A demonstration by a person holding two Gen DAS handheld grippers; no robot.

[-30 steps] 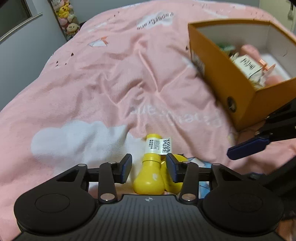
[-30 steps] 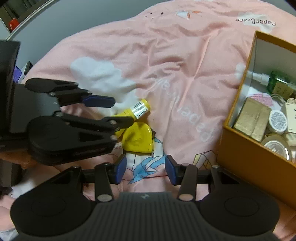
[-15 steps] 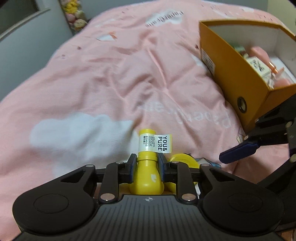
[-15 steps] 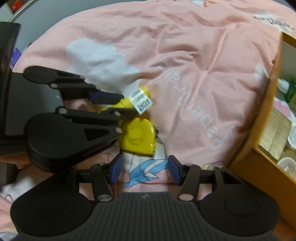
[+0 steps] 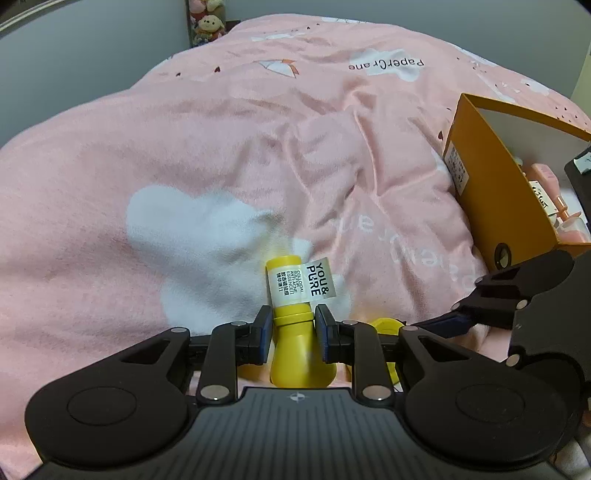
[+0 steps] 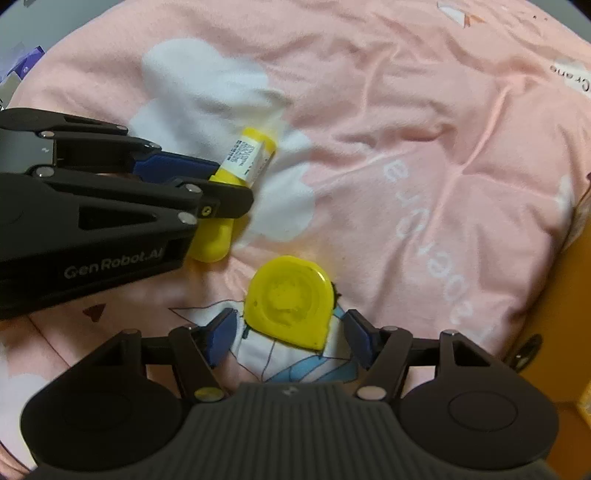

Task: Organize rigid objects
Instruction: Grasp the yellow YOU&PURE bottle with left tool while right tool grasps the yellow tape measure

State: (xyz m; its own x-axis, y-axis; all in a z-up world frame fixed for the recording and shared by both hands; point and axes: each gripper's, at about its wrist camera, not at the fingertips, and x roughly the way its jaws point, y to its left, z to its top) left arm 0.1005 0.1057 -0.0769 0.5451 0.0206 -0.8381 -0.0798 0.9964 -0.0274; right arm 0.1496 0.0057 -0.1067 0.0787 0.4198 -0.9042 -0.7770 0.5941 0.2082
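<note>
A small yellow bottle (image 5: 291, 314) with a white "YOU & PURE" label lies on the pink bedspread. My left gripper (image 5: 291, 325) is shut on its neck, and in the right wrist view the same left gripper (image 6: 221, 184) clamps the yellow bottle (image 6: 243, 158) from the left. A flat yellow tape measure (image 6: 290, 301) lies just in front of my right gripper (image 6: 290, 332). The right jaws are opening; the tape measure's near edge sits between the blue pads (image 6: 221, 330) without being pressed. A sliver of the tape measure (image 5: 384, 326) shows beside the left gripper.
An orange cardboard box (image 5: 476, 184) holding several small items stands on the bed at the right; its wall (image 6: 565, 295) borders the right wrist view. Pink bedspread (image 5: 258, 147) with white cloud prints spreads all around. Plush toys (image 5: 207, 22) sit by the far wall.
The left gripper closed on the yellow bottle and rolled with it. The right gripper moved down towards the tape measure and its jaws widened.
</note>
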